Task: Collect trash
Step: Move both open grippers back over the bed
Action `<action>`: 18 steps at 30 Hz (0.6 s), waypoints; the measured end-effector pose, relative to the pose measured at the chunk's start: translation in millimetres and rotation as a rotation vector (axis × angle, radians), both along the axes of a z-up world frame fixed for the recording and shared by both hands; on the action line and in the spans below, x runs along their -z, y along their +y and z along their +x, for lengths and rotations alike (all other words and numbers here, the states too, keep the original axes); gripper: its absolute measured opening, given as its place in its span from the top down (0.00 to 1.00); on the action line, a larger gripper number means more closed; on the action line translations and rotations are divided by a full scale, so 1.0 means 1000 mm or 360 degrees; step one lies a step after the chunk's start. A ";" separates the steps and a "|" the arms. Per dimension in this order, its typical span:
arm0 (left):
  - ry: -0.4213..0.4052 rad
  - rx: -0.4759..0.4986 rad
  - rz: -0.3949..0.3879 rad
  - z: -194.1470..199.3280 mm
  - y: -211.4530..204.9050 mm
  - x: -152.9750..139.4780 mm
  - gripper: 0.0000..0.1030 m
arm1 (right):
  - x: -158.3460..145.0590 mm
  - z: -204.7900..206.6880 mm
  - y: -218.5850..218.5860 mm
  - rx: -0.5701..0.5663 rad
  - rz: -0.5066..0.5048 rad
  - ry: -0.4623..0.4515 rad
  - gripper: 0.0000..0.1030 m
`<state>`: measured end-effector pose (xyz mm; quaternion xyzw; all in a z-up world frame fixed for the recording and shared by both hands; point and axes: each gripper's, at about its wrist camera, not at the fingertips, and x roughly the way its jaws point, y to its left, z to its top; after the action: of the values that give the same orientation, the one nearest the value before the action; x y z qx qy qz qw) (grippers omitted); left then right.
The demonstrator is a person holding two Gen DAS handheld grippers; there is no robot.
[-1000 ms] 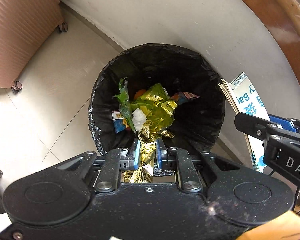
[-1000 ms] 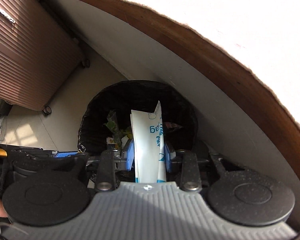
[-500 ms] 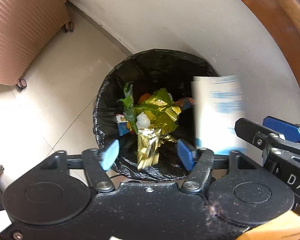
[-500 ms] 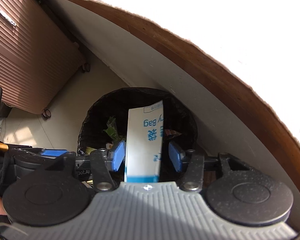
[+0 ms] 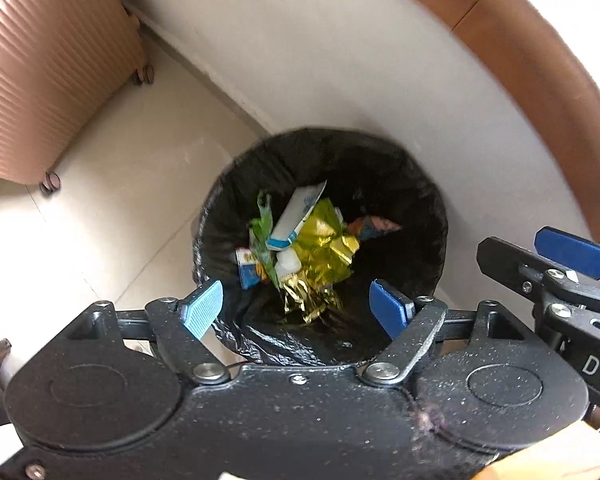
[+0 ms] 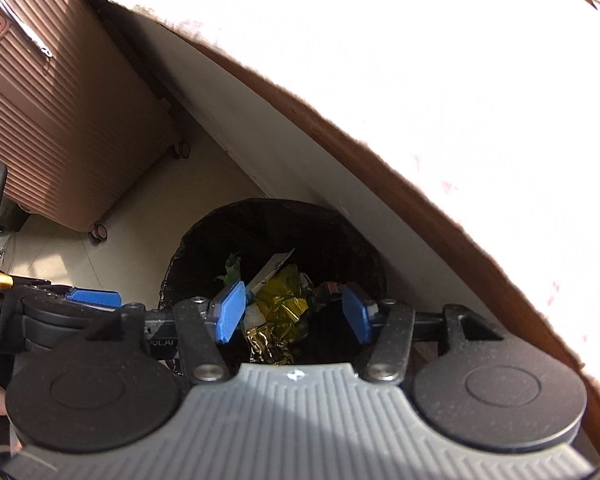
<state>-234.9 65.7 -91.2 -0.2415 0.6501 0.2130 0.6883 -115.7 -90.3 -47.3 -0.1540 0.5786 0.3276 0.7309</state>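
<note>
Both jaws have just been opening: the left gripper (image 5: 298,306) and the right gripper (image 6: 294,312) now stand wide and empty, and the gold wrapper (image 5: 320,248) and white bag (image 5: 296,216) lie inside the bin (image 5: 420,200). To finish well, lift both straight up (the grippers are close together), because the wall (image 5: 320,60) stands just behind the bin and only the floor (image 5: 120,200) side gives open room.

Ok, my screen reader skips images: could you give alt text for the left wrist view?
The open left gripper hangs over a black-lined trash bin holding a gold foil wrapper, a white and blue paper bag and other litter. The right gripper is at the right edge; a pink suitcase stands upper left.
</note>
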 end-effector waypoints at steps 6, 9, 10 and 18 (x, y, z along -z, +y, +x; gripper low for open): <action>-0.0024 -0.0030 0.0062 -0.001 -0.009 -0.063 0.23 | -0.058 0.007 -0.018 -0.0131 0.0100 -0.0118 0.34; -0.0079 -0.0063 0.0047 0.006 -0.009 -0.102 0.21 | -0.096 0.020 -0.032 -0.0132 0.0171 -0.0192 0.33; -0.0099 -0.0070 0.0059 0.010 -0.009 -0.115 0.21 | -0.108 0.027 -0.037 -0.0123 0.0196 -0.0214 0.32; -0.0388 -0.0044 0.0207 0.096 -0.021 -0.211 0.15 | -0.177 0.110 -0.067 -0.0001 0.0306 -0.0449 0.30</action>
<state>-138.8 44.7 119.6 -0.2294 0.5431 0.2333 0.7733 -5.5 -156.8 129.4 -0.1279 0.4363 0.3568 0.8161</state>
